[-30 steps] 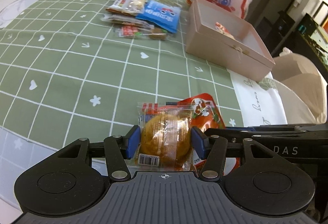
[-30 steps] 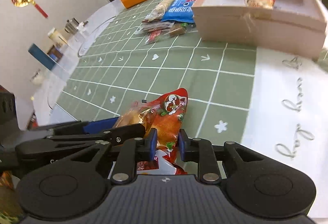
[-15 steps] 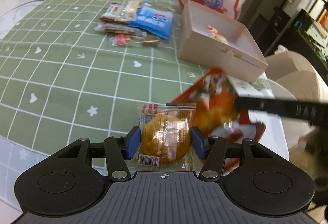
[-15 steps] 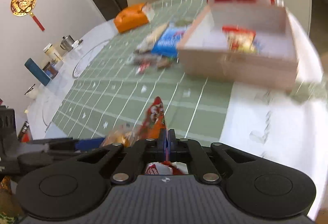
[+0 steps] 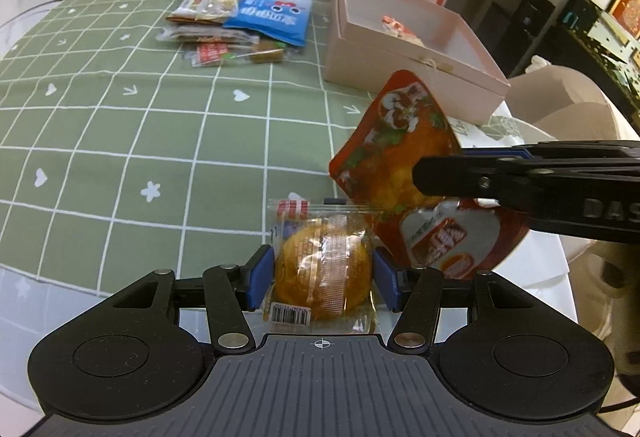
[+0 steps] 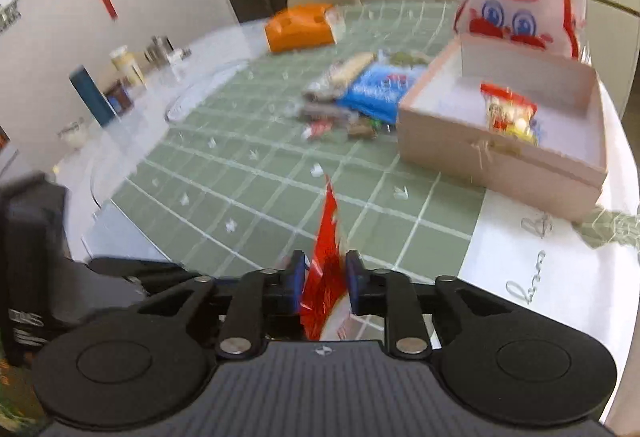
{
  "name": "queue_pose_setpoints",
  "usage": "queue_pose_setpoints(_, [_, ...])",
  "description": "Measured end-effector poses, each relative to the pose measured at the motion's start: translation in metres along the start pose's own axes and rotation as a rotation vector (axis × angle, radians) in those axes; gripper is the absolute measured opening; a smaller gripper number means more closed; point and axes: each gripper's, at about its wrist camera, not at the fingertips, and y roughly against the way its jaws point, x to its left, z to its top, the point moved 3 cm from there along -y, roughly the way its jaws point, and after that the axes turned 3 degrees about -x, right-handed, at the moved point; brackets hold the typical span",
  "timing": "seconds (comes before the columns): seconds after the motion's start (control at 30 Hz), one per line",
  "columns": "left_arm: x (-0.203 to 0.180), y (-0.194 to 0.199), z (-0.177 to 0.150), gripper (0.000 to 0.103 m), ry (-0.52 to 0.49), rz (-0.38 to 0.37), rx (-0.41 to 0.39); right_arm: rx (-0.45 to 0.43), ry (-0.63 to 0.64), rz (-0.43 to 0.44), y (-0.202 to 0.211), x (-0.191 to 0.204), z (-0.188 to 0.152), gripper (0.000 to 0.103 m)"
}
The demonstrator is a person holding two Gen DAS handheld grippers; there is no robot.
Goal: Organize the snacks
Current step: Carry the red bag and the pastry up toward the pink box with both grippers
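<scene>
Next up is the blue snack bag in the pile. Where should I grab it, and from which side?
Grip the blue snack bag at its near right corner, coming from the pink box side. It lies flat, overlapping the other wrappers on its left, and that corner looks free, so the fingers can likely pinch the thin edge.

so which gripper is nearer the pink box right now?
Right. The right gripper, shut on the red snack pouch, is raised and ahead toward the pink box. The left gripper sits farther back at the table edge, around the wrapped cake.
</scene>
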Motion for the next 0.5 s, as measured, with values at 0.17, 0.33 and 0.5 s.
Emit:
queue_pose_setpoints(0.17, [-0.002,0.000,-0.001,0.060,-0.006,0.009,-0.005,0.055,0.000,-0.047,-0.018,-0.009,-0.003,0.040])
queue_pose_setpoints(0.33, [-0.001,0.001,-0.003,0.060,-0.011,0.000,-0.009,0.137,-0.117,-0.009,-0.037,-0.026,-0.022,0.036])
queue_pose_setpoints(0.5, [-0.008,0.007,0.001,0.059,-0.033,-0.066,0.004,0.058,-0.069,-0.030,-0.006,-0.018,-0.019,0.022])
